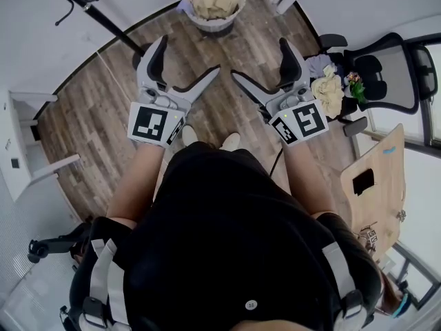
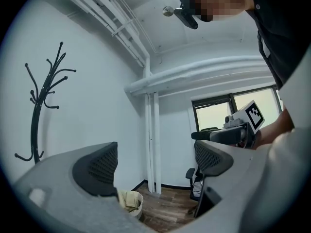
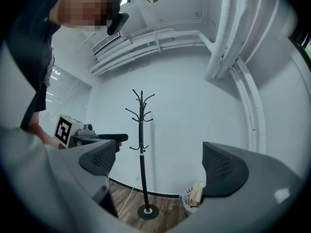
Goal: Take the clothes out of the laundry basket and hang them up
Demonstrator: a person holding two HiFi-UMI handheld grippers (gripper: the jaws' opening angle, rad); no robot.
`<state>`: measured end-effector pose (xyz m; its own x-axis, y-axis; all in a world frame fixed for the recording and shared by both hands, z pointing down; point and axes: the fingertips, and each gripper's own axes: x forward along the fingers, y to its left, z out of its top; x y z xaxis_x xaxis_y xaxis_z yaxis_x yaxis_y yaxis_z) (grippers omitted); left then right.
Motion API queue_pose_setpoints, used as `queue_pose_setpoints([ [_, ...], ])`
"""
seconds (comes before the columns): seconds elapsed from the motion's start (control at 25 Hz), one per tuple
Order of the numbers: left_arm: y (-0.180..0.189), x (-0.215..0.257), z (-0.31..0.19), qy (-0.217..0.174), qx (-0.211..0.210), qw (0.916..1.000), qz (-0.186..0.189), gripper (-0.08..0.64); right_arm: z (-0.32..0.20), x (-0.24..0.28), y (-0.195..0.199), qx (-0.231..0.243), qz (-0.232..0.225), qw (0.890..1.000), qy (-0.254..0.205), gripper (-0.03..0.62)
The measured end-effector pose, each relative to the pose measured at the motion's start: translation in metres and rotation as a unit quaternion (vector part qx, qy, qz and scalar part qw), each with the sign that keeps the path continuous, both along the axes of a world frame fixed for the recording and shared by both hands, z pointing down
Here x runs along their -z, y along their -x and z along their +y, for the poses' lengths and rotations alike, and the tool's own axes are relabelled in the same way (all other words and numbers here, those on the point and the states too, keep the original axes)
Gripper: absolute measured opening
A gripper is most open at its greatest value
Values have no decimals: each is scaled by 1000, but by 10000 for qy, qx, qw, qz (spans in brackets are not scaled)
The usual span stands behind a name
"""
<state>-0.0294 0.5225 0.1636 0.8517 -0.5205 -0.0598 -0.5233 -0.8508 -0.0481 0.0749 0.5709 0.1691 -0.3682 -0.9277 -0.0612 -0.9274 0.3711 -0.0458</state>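
Note:
A white laundry basket (image 1: 216, 9) with cream clothes in it stands on the wood floor at the far wall. It also shows low in the left gripper view (image 2: 130, 203) and the right gripper view (image 3: 194, 195). The black coat stand (image 3: 142, 154) rises left of the basket, and its top crosses the head view's upper left (image 1: 83, 5). My left gripper (image 1: 187, 57) and right gripper (image 1: 259, 59) are held level in front of the person, well short of the basket. Both are open with nothing between the jaws (image 2: 155, 166) (image 3: 163, 161).
A black office chair (image 1: 386, 74) at the right carries a pile of clothes (image 1: 329, 92) on its seat. A light wooden chair (image 1: 375, 178) stands nearer on the right. White pipes (image 2: 151, 144) run up the far corner. A white table leg (image 1: 48, 171) sits at the left.

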Motion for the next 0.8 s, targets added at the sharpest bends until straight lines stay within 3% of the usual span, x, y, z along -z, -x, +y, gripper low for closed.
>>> queue_pose_setpoints([
  [0.52,-59,-4,13,-56,82,9998,-146,536,11,-13,-69,-83,4,9999,77,553],
  [0.8,-88,-18,-7,88,120,9998,-165,537,-11,-25,-104,-127,-24,9998,151,555],
])
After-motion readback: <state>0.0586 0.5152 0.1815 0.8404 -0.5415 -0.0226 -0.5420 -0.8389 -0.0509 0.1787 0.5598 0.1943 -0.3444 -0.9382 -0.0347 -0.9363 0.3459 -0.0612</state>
